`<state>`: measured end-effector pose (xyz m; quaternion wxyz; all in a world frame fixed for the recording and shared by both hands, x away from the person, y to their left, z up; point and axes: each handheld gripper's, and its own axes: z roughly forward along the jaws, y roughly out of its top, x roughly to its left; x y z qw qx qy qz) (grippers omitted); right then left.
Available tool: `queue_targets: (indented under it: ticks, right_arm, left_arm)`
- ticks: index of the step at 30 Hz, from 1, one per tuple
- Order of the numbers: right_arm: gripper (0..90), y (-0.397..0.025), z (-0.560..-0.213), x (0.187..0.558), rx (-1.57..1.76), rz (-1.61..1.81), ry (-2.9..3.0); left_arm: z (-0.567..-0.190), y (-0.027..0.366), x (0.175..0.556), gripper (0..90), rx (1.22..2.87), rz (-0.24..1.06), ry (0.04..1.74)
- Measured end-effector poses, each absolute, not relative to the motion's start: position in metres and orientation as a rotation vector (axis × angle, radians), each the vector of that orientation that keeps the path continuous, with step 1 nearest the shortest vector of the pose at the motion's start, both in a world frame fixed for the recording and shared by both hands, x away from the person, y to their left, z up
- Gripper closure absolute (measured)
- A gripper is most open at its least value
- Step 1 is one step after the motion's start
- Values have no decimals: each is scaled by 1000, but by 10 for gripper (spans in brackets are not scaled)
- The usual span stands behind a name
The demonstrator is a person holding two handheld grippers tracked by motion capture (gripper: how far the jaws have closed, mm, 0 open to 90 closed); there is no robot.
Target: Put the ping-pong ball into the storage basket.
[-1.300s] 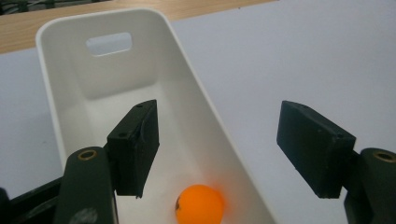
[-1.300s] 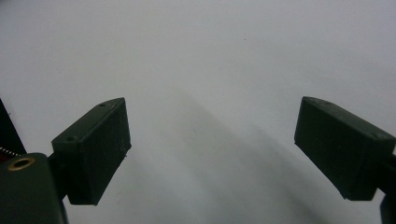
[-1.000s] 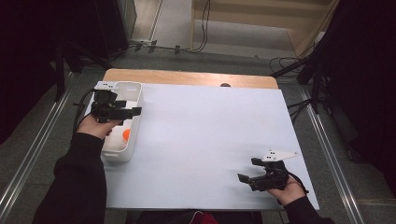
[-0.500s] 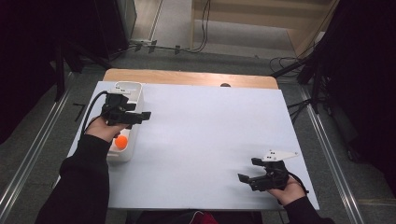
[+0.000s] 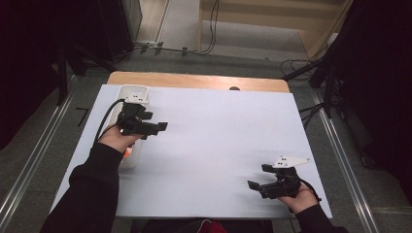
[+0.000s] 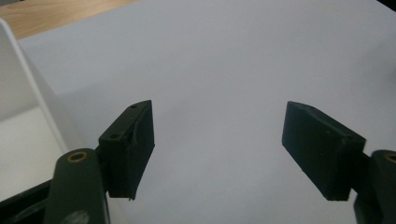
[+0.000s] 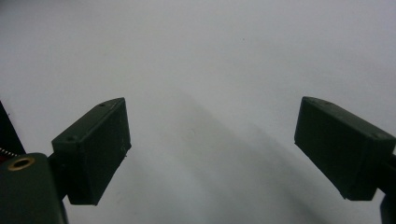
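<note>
Here left gripper [image 5: 163, 126] fingers wide, empty, beside white tray [image 5: 137, 89]; right gripper [image 5: 253, 185] same. Risk: cable snagging tray rim, dragging it across desk [image 5: 218, 136].

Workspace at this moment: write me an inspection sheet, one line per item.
Surface: white tabletop with a bare wooden strip along its far edge.
Job's things: white tray at the table's left edge; an orange object lies in it, mostly hidden by the left hand.
Clutter: nothing seen on the white top.
Grippers: left gripper open, held beside the tray, nothing between its fingers; right gripper open at the near right corner, fingers bare.
Cables: black cable trails from the left gripper; more cables lie on the floor beyond.
Surroundings: grey floor, black stand legs, dark drapes at both sides.
</note>
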<state>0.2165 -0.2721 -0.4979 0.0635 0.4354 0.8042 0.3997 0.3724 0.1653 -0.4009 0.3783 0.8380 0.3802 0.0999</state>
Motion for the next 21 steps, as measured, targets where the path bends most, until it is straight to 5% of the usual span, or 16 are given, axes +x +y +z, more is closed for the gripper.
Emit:
queue_targets:
  ticks: [21]
  right_arm:
    - [93, -272, -498, 216, 1316, 1204, 2431]
  left_arm:
    - [-415, 146, 362, 218, 2156, 205, 928]
